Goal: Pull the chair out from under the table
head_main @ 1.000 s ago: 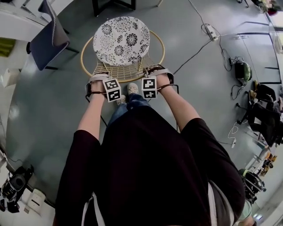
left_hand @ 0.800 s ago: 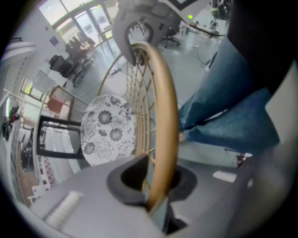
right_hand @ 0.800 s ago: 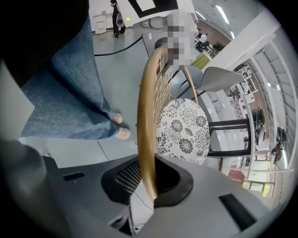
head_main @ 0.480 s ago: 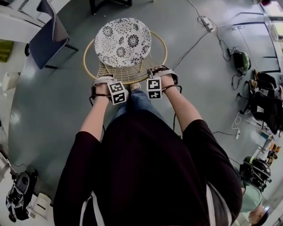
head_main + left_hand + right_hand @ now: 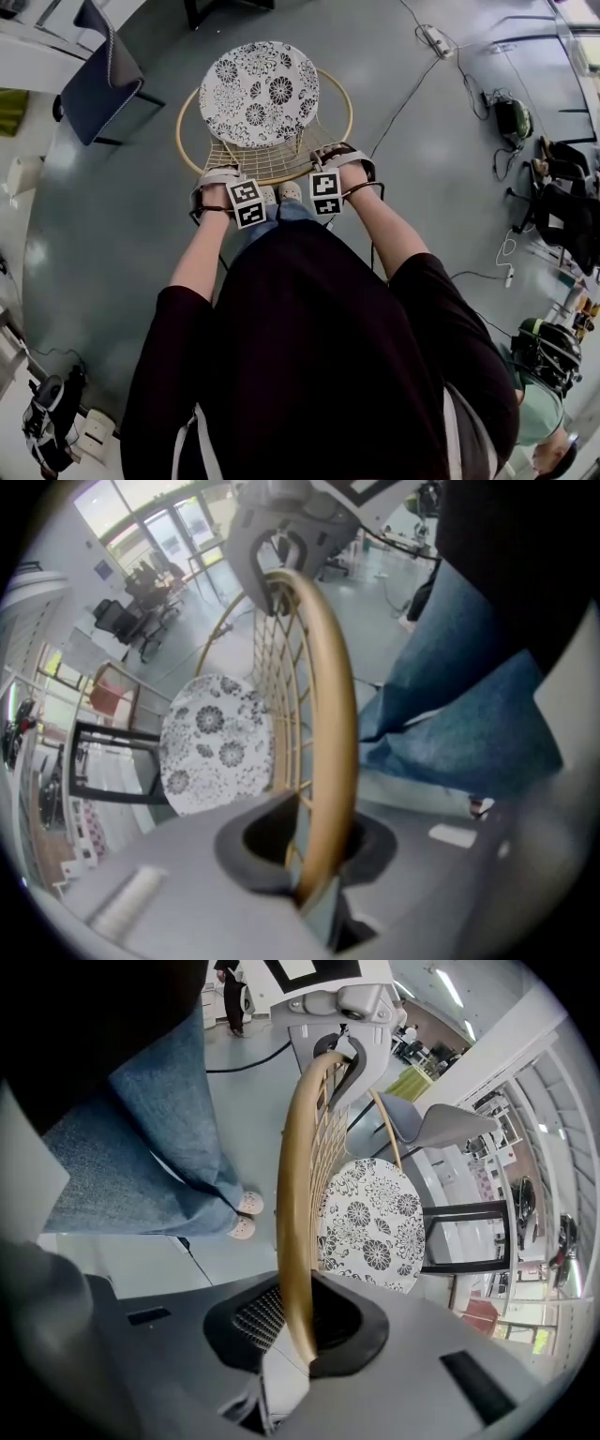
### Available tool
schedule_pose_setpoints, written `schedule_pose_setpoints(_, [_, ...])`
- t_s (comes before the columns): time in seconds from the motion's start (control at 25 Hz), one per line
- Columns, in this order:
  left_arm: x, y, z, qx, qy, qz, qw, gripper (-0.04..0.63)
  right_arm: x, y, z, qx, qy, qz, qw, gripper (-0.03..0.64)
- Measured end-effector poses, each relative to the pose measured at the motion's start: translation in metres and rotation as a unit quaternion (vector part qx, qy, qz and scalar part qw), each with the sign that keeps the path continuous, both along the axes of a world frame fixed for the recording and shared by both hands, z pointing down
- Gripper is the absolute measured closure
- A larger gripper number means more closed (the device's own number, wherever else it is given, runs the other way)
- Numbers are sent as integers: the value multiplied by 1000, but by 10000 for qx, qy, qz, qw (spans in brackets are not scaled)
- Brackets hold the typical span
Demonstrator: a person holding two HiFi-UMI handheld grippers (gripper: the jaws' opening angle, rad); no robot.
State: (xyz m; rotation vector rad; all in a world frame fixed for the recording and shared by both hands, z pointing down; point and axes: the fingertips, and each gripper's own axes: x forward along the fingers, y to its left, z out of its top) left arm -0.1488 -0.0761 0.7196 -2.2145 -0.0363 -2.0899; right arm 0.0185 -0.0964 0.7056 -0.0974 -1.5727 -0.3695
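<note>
Below my head camera, the chair (image 5: 272, 155) stands on the grey floor (image 5: 112, 234) just in front of my shoes (image 5: 281, 192), its patterned cushion (image 5: 260, 94) facing up, with my left tool (image 5: 217, 173) and right tool (image 5: 339, 155) side by side on the near arc of its wooden hoop (image 5: 178, 127). In the left gripper view, the left tool (image 5: 314, 878) is narrowed onto that hoop (image 5: 330, 742) — the right tool (image 5: 272, 546) grips it farther along. In the right gripper view, the right tool (image 5: 295, 1340) pinches the same hoop (image 5: 292, 1204) — cushion (image 5: 370, 1227) just beyond, left tool (image 5: 342, 1026) at the far end.
</note>
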Motion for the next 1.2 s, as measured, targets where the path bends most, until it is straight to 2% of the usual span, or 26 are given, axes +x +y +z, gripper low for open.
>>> schedule_pose_setpoints(0.24, [-2, 4, 0, 11, -60, -17, 10000, 548, -1, 5, 0, -15, -14, -62, 10000, 563])
schedule_pose_setpoints(0.4, [1, 2, 2, -9, -40, -114, 9999, 537, 1, 2, 3, -144, 59, 84, 9998, 563])
schedule_pose_setpoints(0.44, [2, 4, 1, -37, 8, -167, 9999, 515, 3, 3, 4, -206, 70, 149, 9997, 561])
schedule_pose_setpoints(0.48, [4, 7, 1, -86, 80, -238, 9996, 454, 2, 6, 4, -280, 51, 225, 9993, 553])
schedule_pose_setpoints(0.52, [4, 10, 0, -129, 177, -318, 9993, 391, 1, 7, 3, -332, -13, 299, 9990, 505])
schedule_pose_setpoints(0.56, [5, 11, -2, -140, 294, -403, 9987, 364, -2, 8, 1, -332, -113, 356, 9987, 475])
schedule_pose_setpoints(0.64, [4, 10, -11, -109, 557, -601, 9966, 365, -4, 5, -10, -201, -328, 403, 9984, 471])
schedule_pose_setpoints(0.76, [1, 13, -36, -169, 942, -869, 9916, 372, 5, 0, -33, 11, -521, 436, 9977, 471])
schedule_pose_setpoints(0.92, [-10, 12, -73, -60, 1201, -919, 9885, 446, 10, -5, -70, 22, -970, 642, 9932, 472])
schedule_pose_setpoints(0.96, [-13, 7, -83, 52, 1245, -949, 9877, 480, 8, -9, -81, 95, -1126, 734, 9909, 479])
schedule_pose_setpoints(1.04, [-19, -7, -105, 360, 1383, -1123, 9833, 570, 5, -23, -104, 379, -1423, 968, 9844, 566])
schedule_pose_setpoints(1.12, [-24, -28, -129, 766, 1547, -1359, 9756, 586, 1, -41, -128, 712, -1682, 1251, 9752, 583])
schedule_pose_setpoints(1.2, [-27, -50, -156, 1201, 1751, -1581, 9643, 588, -4, -61, -156, 1100, -1929, 1477, 9638, 591])
